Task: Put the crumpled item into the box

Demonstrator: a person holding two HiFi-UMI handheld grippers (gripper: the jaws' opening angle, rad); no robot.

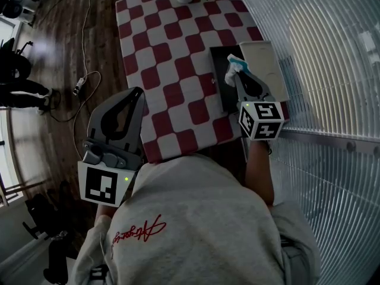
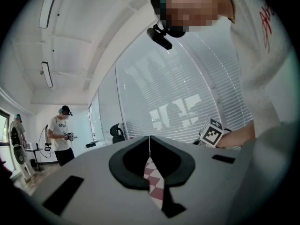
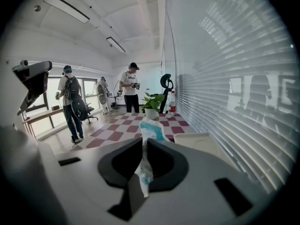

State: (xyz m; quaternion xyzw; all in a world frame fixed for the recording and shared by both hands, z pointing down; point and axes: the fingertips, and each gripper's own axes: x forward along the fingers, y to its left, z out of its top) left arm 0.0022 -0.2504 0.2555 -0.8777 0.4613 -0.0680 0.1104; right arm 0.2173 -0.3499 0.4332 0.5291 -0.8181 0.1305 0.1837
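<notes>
Crumpled white-and-teal paper wad point(image 1: 236, 67) sits pinched in the right tool point(image 3: 142, 146), over the open black box point(image 1: 217, 61) at the checkered tabletop's point(image 1: 172, 58) right edge, seemingly for dropping in. The left tool point(image 1: 135, 97) waits near left, closed and empty.

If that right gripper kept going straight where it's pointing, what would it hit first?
Probably the potted plant at the checkered table's far end, though depth is hard to judge.

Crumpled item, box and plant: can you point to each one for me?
crumpled item point(image 3: 151, 129): right gripper view, on its blue-and-white top end.
box point(image 1: 219, 64): head view, on its dark bare inside.
potted plant point(image 3: 152, 113): right gripper view, on its white pot.
</notes>
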